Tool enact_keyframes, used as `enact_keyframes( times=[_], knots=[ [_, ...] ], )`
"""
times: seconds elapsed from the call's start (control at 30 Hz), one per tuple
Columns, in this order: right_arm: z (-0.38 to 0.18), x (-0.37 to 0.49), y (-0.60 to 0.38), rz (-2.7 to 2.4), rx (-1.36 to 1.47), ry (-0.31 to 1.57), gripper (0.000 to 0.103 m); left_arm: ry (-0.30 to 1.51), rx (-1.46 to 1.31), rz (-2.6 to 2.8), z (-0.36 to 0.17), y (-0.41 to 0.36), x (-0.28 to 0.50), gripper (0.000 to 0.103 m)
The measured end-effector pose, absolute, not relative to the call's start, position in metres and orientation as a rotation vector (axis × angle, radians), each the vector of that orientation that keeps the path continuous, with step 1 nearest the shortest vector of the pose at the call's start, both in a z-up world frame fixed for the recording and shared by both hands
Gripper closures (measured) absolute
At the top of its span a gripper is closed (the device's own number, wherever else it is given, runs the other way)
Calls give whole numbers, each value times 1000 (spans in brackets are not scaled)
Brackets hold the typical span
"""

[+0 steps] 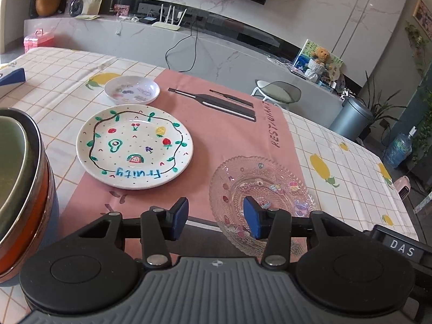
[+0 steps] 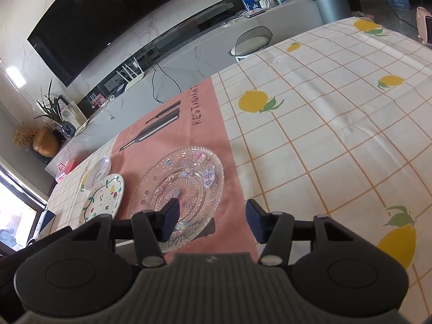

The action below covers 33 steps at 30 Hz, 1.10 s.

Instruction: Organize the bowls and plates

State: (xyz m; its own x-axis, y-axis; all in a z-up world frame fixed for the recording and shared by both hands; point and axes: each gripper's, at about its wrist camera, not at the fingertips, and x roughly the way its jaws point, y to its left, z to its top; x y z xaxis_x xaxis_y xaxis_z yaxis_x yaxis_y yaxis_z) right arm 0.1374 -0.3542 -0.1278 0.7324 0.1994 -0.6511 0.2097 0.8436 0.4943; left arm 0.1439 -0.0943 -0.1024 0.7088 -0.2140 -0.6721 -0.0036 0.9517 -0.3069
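A checked tablecloth [image 2: 337, 124] printed with lemons covers the table, and a pink placemat [image 1: 232, 140] marked with a knife and fork (plus the word RESTAURANT along one edge) lies over it. Beyond, a long marble console [image 1: 189, 46] carries a white router [image 1: 167, 21], a teddy bear [image 1: 321, 55] and a gold vase [image 1: 47, 0]. A grey bin [image 1: 352, 116] stands on the floor beside a water jug [image 1: 399, 148].

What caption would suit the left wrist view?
Open left gripper above pink mat, between painted fruit plate and clear glass plate.
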Motion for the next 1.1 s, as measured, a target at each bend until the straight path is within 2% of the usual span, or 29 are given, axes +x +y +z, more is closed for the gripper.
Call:
enact_keyframes(
  times=[0.1, 0.3, 0.37, 0.57, 0.77, 0.83, 0.9, 1.1],
  knots=[
    [-130, 148, -360, -16, 591, 761, 54, 792, -317, -108, -109, -94, 155, 50],
    [-139, 165, -364, -4, 612, 763, 56, 822, -345, -134, -121, -99, 168, 50],
    [-142, 168, -363, 4, 617, 767, 58, 838, -340, -132, -126, -101, 172, 56],
    [-153, 175, -359, 39, 650, 785, 74, 827, -337, -149, -130, -102, 177, 65],
    [-155, 180, -357, 56, 681, 777, 74, 824, -326, -150, -131, -104, 182, 78],
    [-155, 180, -355, 41, 669, 780, 81, 826, -318, -142, -130, -104, 182, 81],
    [-155, 179, -357, 21, 671, 784, 94, 830, -310, -134, -129, -104, 182, 86],
    [-156, 175, -362, 19, 703, 797, 96, 832, -305, -140, -127, -103, 177, 87]
  ],
)
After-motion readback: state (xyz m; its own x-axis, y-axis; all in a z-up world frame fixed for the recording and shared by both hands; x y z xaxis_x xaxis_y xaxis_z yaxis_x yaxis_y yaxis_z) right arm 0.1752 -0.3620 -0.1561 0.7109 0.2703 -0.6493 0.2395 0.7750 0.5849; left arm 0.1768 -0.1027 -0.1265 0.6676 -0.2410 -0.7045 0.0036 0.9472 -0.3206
